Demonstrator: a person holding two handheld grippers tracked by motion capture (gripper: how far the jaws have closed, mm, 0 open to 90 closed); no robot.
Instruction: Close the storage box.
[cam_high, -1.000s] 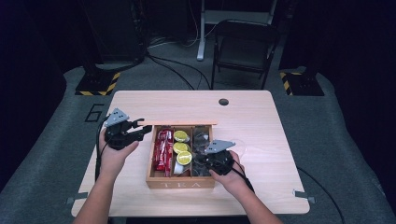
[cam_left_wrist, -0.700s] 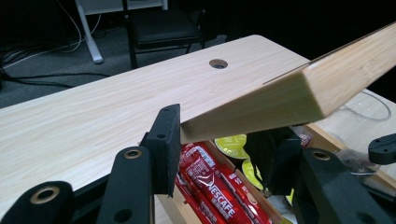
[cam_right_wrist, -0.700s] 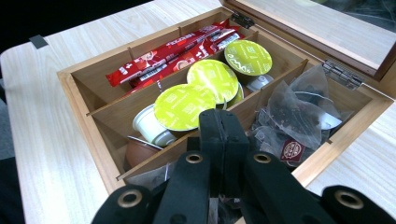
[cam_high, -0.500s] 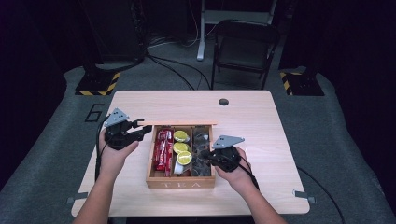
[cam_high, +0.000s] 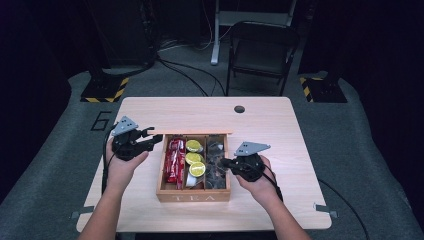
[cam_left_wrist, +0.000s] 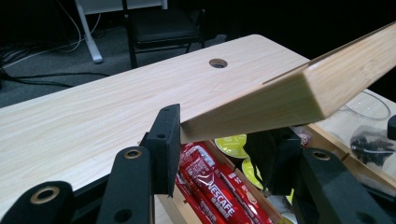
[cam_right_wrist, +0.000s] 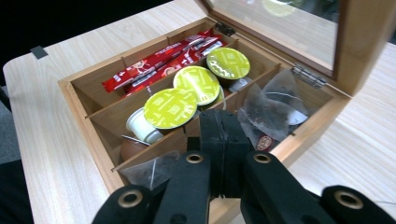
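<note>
right gripper (cam_high: 226, 162) just slid off the box's (cam_high: 194, 193) right edge — jaws pressed together over the tea bags (cam_right_wrist: 271, 105), maybe pinching one — left gripper (cam_high: 154, 138) pinching the lid (cam_left_wrist: 299, 88) open

Dark room, grey floor (cam_high: 360, 150); black folding chair (cam_high: 262, 50) at 12 o'clock, hazard-striped bases (cam_high: 106, 89) at 10 and 2.
</note>
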